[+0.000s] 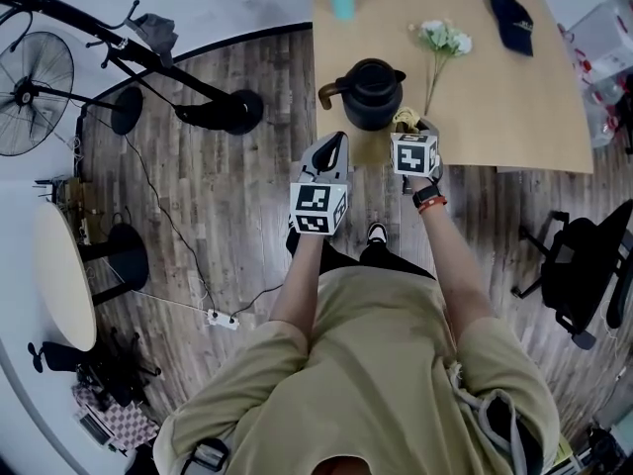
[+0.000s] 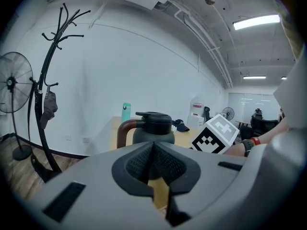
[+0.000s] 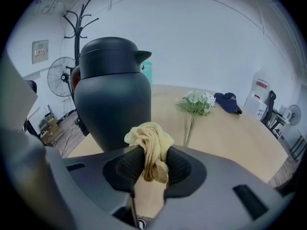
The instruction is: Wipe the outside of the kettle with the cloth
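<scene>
Big tan table (image 1: pixel 495 117) up top, and the kettle (image 1: pixel 373 92) sits near its front edge. It's dark and round-bellied, lid on, with the handle sticking out to the person's left.

The left gripper (image 1: pixel 333 146) hangs just off the table edge on the handle side. Its jaws are pressed together with nothing between them, so it's basically idle.

The right gripper (image 3: pixel 151 164) is clamped tight on the cloth (image 3: pixel 149 143), a small yellow wad bunched up between the pads and poking out past the tips. It's low down and right up by the kettle's belly. I can't tell if it's actually touching yet.

My take on doing the wipe well:
- Lead with the wad that sticks out so fabric meets the kettle, not the hard jaw tips.
- Press lightly and sweep around the curve. The kettle looks free-standing and could slide or spin if shoved.
- The idle left one could steady the handle, which I'd say is worth doing.
- Keep the squeeze on, because not much cloth is inside the pads and it could pull free.
</scene>
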`<control>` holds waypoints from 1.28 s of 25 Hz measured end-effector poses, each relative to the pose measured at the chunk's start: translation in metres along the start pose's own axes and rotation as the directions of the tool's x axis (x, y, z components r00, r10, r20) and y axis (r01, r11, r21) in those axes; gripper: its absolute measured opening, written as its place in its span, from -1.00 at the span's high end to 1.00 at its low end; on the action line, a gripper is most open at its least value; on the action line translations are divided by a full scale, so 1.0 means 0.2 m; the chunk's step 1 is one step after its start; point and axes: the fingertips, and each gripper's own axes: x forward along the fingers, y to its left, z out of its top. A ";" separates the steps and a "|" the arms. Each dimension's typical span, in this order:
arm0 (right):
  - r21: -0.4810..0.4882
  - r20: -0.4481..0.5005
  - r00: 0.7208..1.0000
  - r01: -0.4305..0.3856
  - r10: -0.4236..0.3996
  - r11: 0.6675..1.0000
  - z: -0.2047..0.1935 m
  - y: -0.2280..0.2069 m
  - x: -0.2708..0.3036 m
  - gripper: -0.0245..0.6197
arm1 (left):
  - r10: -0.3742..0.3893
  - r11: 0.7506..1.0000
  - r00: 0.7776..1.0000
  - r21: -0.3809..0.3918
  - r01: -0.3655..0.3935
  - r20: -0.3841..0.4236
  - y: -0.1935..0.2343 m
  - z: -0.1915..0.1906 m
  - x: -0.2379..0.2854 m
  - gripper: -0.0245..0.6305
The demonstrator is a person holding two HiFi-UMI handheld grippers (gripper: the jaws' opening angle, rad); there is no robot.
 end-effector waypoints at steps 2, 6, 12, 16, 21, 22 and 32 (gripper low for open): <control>-0.023 0.010 1.000 0.002 -0.001 1.000 0.02 -0.02 0.03 0.52 | 0.001 1.000 1.000 -0.001 -0.001 0.003 0.01 0.00 0.00 0.85; -0.064 0.017 1.000 0.007 -0.006 0.998 0.06 -0.04 0.08 0.52 | 0.007 1.000 1.000 -0.004 -0.007 0.008 0.03 0.00 -0.02 0.85; -0.071 0.025 1.000 0.006 -0.004 0.997 0.08 -0.06 0.08 0.52 | 0.003 1.000 1.000 0.003 -0.003 -0.001 0.04 -0.03 -0.05 0.85; -0.047 0.044 0.999 0.017 -0.015 0.999 0.03 -0.03 0.00 0.52 | 0.003 1.000 1.000 0.004 -0.003 -0.001 0.07 -0.02 -0.08 0.85; 0.011 0.053 0.999 -0.010 0.009 1.000 -0.07 0.07 -0.11 0.52 | 0.004 1.000 1.000 0.005 -0.004 0.000 0.12 -0.02 -0.10 0.85; 0.026 0.049 0.999 -0.021 0.020 0.999 -0.09 0.10 -0.14 0.52 | 0.004 1.000 1.000 0.004 -0.004 0.000 0.13 -0.02 -0.10 0.85; 0.078 0.047 0.990 -0.135 0.131 0.988 -0.11 0.57 -0.16 0.52 | 0.014 1.000 1.000 0.005 -0.014 0.003 0.28 0.01 -0.17 0.85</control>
